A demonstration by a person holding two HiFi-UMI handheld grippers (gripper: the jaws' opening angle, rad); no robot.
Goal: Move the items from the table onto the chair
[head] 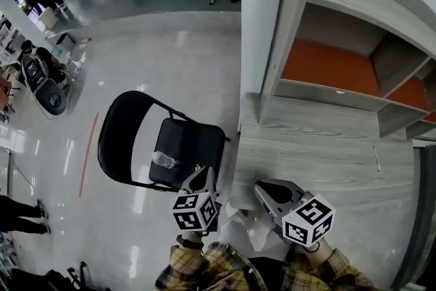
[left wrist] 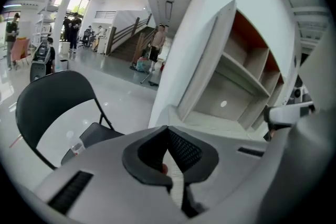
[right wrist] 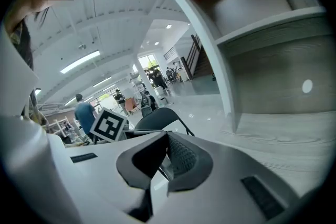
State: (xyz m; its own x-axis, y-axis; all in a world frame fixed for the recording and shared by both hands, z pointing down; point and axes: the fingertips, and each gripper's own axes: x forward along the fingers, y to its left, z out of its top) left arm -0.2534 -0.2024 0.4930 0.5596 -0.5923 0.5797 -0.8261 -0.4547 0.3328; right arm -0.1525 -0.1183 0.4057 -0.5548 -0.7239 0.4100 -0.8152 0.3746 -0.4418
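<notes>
A black folding chair (head: 129, 140) stands on the shiny floor left of the grey wooden table (head: 320, 160). A small clear plastic bottle (head: 163, 160) lies on the chair's seat; it also shows in the left gripper view as a bottle (left wrist: 77, 148) beside the chair's back (left wrist: 47, 107). My left gripper (head: 204, 172) hangs over the seat's near right corner with jaws shut and nothing between them. My right gripper (head: 261, 186) hovers over the table's near left edge, also shut and empty. In their own views, the left gripper (left wrist: 168, 131) and right gripper (right wrist: 168, 136) both show pads pressed together.
A grey shelf unit (head: 354, 65) with orange back panels stands on the table's far side, next to a white pillar (head: 262, 10). Several people (left wrist: 155, 44) stand far off across the hall. The left gripper's marker cube (right wrist: 108, 126) shows in the right gripper view.
</notes>
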